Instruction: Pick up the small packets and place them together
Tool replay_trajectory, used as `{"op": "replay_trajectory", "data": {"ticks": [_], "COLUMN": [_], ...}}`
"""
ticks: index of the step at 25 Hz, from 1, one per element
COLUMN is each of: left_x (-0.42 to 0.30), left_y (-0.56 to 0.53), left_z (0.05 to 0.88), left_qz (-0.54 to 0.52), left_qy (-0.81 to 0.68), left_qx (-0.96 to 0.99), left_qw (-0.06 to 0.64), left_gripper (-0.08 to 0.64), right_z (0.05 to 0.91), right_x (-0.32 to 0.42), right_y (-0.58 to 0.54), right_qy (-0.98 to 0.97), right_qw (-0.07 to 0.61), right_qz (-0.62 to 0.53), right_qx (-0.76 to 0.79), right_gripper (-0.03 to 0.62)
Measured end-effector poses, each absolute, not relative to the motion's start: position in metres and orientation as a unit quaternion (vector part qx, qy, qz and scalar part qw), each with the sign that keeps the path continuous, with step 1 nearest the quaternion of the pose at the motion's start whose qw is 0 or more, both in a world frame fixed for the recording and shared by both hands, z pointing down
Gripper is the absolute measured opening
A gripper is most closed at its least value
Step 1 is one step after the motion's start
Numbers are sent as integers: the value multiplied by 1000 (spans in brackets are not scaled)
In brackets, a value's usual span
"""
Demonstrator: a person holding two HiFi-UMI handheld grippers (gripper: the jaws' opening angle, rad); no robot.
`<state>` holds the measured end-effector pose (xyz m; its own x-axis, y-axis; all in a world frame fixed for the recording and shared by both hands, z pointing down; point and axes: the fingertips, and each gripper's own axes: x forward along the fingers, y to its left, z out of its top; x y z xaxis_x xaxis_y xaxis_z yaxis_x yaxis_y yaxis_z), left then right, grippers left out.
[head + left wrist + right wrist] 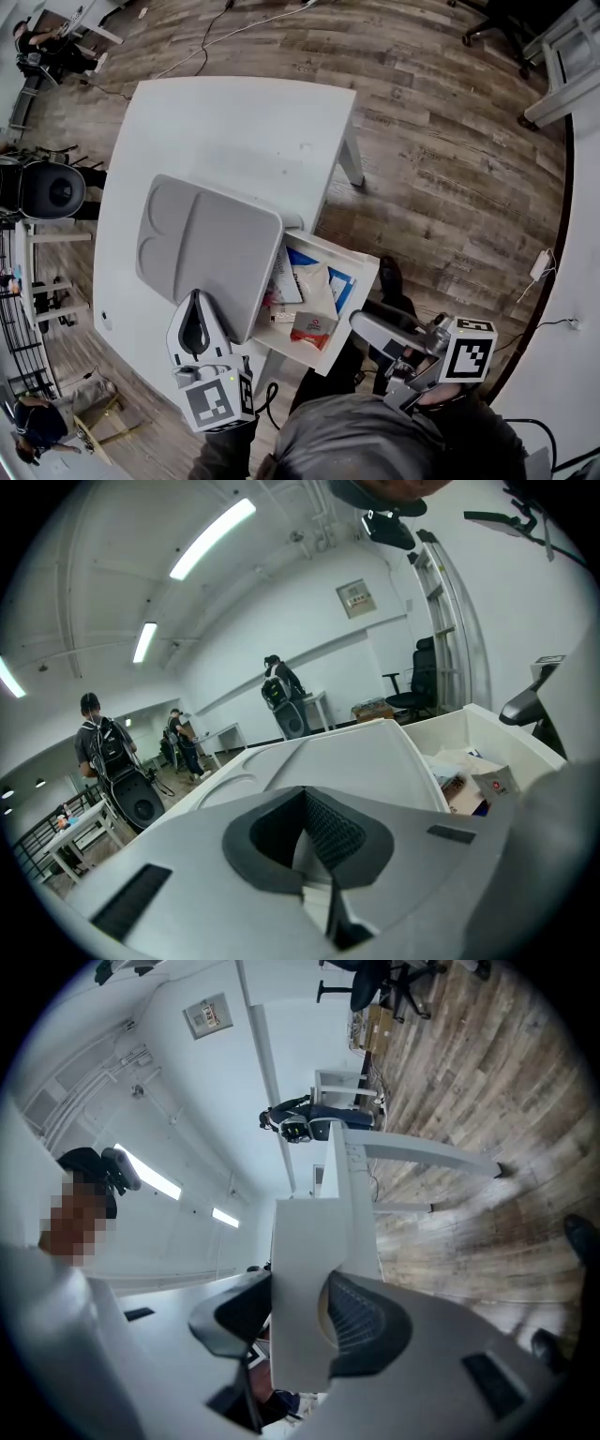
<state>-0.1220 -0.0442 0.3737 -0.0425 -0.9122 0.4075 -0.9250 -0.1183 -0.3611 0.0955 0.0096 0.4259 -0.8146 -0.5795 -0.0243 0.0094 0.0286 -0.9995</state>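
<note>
Right gripper (361, 324), clamped on the drawer wall (305, 1241), has the small packets (312, 314) at nine o'clock; the closed left gripper (196, 307) lies farther off.

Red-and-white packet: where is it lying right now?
Head view, lower centre: the red-and-white packet lies at the near end of the open drawer, just right of the grey tray, with paler packets behind it.

Ceiling strip lights (211, 538) give bright, even light. The worktop (225, 122) glares white. Every view bends and darkens at its edges; the left gripper (306, 794) looks soft up close.
</note>
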Motion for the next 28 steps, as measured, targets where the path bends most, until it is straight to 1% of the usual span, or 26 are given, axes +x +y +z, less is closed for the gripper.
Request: {"op": "replay_trajectory", "data": {"ticks": [28], "left_x": [-125], "left_y": [-46], "left_z": [372], "left_qz": [287], "left_qy": [-667], "left_qx": [688], "left_qw": [4], "left_gripper": [0], "right_z": [423], "right_x": [109], "right_y": [19], "right_qy": [677], "right_qw": [235], "right_qz": [-663], "right_qx": [-217], "right_gripper": [193]}}
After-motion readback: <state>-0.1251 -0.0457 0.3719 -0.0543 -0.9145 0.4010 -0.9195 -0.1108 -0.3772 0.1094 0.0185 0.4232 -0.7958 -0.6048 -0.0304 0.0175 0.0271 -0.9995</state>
